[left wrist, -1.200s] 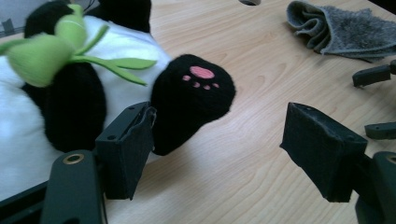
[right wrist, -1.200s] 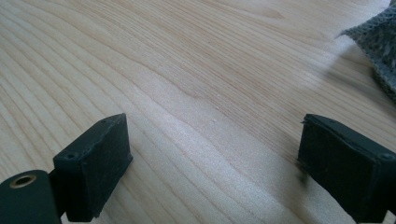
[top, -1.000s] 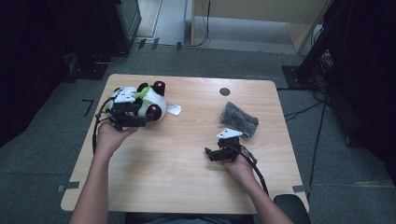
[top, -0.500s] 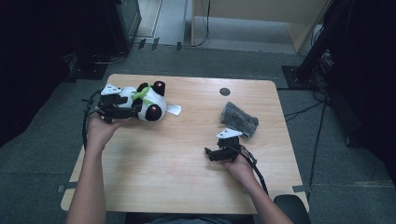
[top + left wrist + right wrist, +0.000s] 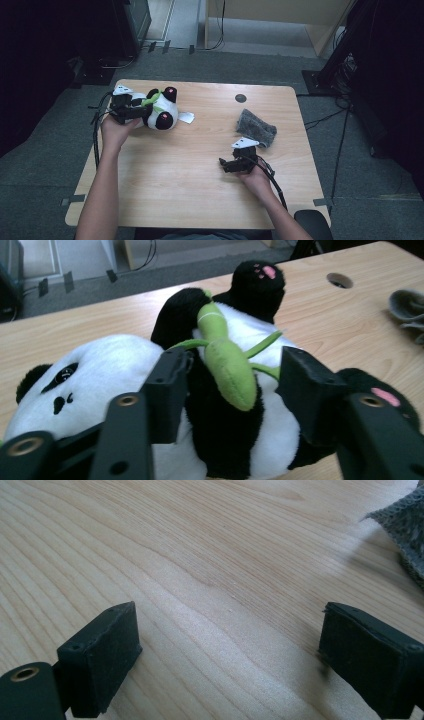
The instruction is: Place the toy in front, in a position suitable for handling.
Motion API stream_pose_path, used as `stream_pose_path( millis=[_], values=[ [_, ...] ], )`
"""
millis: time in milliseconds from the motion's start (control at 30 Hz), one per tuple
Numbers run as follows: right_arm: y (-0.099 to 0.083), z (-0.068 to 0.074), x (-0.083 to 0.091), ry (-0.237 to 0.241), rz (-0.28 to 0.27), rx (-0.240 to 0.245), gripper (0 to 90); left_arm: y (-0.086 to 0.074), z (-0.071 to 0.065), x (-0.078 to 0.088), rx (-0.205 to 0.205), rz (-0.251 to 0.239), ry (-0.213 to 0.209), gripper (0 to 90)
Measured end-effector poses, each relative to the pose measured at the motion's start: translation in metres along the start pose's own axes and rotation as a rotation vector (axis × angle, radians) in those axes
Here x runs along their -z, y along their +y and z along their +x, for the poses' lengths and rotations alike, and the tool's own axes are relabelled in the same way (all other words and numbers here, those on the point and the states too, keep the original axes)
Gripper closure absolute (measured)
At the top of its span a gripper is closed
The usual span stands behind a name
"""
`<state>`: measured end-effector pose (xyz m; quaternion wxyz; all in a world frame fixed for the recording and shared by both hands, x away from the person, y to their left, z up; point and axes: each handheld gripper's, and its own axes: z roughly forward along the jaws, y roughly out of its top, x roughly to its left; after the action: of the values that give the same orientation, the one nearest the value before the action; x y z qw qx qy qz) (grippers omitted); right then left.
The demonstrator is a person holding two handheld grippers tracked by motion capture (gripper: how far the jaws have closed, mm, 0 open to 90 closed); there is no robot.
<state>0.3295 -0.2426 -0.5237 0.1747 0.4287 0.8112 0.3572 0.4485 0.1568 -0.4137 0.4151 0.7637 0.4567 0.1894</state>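
Observation:
A black and white panda plush [image 5: 162, 107] with a green bamboo sprig [image 5: 225, 360] lies on its back at the far left of the wooden table [image 5: 190, 170]. My left gripper [image 5: 142, 111] comes at it from the left. Its jaws have just been closing, and they now press on the panda's [image 5: 100, 375] middle from both sides, with the sprig between them [image 5: 235, 375]. My right gripper [image 5: 227, 164] rests low on the table at the right, pointing left. It stands open over bare wood [image 5: 230, 650].
A crumpled grey cloth [image 5: 256, 127] lies just behind the right gripper, and its edge shows at the top right of the right gripper view [image 5: 407, 525]. There is a round cable hole [image 5: 240, 98] near the far edge. A white tag [image 5: 186, 118] sticks out of the panda.
The left hand has shifted left and towards the far edge along the panda, and its jaws have narrowed onto the plush. The right hand has stayed still.

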Motion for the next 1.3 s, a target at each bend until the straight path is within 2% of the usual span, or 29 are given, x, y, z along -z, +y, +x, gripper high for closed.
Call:
stream_pose_path(
  millis=[67,133,267,300,333,400,433,533,567,633,667,700,767,867,900,1033,1100,1267,1300],
  values=[
    [0.0,0.0,0.0,-0.002,-0.001,0.0,9.1,0.0,0.001,-0.002,0.003,0.007,0.003,50.5],
    [0.0,0.0,0.0,-0.003,0.001,-0.005,9.1,-0.002,0.003,-0.007,0.012,0.018,-0.011,54.9],
    [0.0,0.0,0.0,-0.002,-0.001,-0.005,9.1,-0.002,0.002,-0.009,-0.002,0.0,-0.011,63.2],
    [0.0,0.0,0.0,-0.001,-0.001,-0.006,9.0,-0.001,0.0,-0.009,-0.017,0.0,0.003,63.2],
    [0.0,0.0,0.0,0.001,0.001,-0.003,7.8,-0.001,-0.002,-0.009,-0.033,-0.004,0.015,67.0],
    [0.0,0.0,-0.001,0.004,0.003,0.001,7.7,-0.001,-0.003,-0.008,-0.036,-0.004,0.016,69.6],
    [0.0,0.0,-0.001,0.004,0.003,0.0,7.7,0.0,-0.003,-0.007,-0.021,-0.001,0.016,70.4],
    [0.0,0.0,0.0,0.005,0.002,0.001,7.7,0.0,-0.001,-0.006,-0.008,-0.004,0.005,67.1],
    [0.0,0.0,0.0,0.005,0.003,0.001,7.7,0.0,0.002,-0.007,0.03,-0.011,-0.033,60.6],
    [0.0,0.0,-0.001,0.005,0.003,0.001,7.7,0.0,0.004,-0.007,0.058,-0.021,-0.048,55.3],
    [0.0,0.0,-0.001,0.005,0.003,0.001,7.7,0.0,0.004,-0.007,0.058,-0.021,-0.048,54.9],
    [0.0,0.0,0.0,0.005,0.003,0.001,7.7,0.001,0.005,-0.007,0.062,-0.022,-0.035,56.7],
    [0.0,0.0,0.0,0.004,0.002,0.001,7.8,0.0,0.004,-0.008,0.057,-0.013,-0.026,67.3],
    [0.0,0.001,0.0,0.004,0.002,0.0,7.9,0.0,0.004,-0.007,0.06,-0.011,-0.023,74.3],
    [0.0,0.001,0.0,0.003,0.002,-0.001,8.0,0.001,0.002,-0.006,0.046,-0.014,-0.01,75.6],
    [0.001,0.001,0.0,0.0,0.008,-0.002,9.0,0.003,-0.003,-0.003,0.02,-0.02,0.014,77.8],
    [0.003,0.002,0.0,-0.005,0.013,-0.015,14.6,0.004,-0.004,0.0,0.02,-0.025,0.018,78.1],
    [0.007,-0.002,0.0,0.002,0.013,-0.041,15.9,0.006,-0.005,0.005,0.038,-0.048,-0.006,78.2],
    [0.011,-0.005,0.003,0.034,0.004,-0.073,21.1,0.008,-0.007,0.008,0.042,-0.06,-0.014,78.3]
  ],
)
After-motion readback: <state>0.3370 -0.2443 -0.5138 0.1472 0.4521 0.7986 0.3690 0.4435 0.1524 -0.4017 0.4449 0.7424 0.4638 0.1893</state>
